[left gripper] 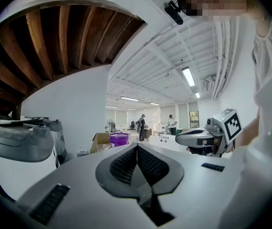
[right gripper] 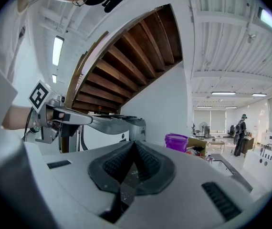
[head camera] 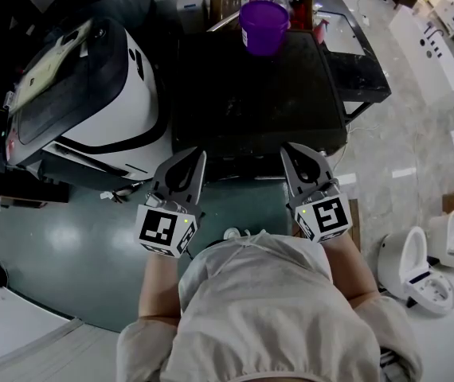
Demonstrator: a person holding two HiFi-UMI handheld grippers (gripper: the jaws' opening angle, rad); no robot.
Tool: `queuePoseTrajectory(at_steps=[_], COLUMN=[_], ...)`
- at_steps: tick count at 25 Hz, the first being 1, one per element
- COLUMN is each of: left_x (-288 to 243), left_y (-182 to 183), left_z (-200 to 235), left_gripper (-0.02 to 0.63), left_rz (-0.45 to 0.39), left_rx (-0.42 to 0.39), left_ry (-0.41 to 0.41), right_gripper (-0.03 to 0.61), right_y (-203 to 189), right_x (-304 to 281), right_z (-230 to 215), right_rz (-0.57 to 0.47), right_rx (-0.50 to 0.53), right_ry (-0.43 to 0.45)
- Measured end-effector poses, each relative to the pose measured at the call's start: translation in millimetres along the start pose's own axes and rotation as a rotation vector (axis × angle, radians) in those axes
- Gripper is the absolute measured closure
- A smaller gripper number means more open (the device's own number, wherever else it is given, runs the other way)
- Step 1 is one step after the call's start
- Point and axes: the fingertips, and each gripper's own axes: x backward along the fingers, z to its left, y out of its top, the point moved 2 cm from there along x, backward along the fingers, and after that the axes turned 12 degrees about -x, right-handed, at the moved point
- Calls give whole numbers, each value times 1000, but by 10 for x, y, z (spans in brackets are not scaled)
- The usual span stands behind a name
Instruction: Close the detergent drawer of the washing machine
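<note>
left gripper (head camera: 198, 157) + right gripper (head camera: 289, 153): tongs pressed together, empty | by washing machine (head camera: 251, 94) front edge | drawer unclear tbh | imo push square, straight in

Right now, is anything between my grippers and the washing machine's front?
Nothing visible: the left gripper and right gripper, both shut, hang before the washing machine's front edge; the purple bucket sits far back on its top. The drawer itself is unclear.
</note>
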Motion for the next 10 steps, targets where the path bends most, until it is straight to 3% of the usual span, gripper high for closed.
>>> queuePoseTrajectory(at_steps=[10], left_x=[48], left_y=[40], left_z=[-64], left_gripper=[595], left_rz=[-4], left_rx=[14], left_ry=[14], right_gripper=[577], right_y=[100], right_x=[35], right_z=[-17], right_rz=[-10], right_rx=[5], right_ry=[19])
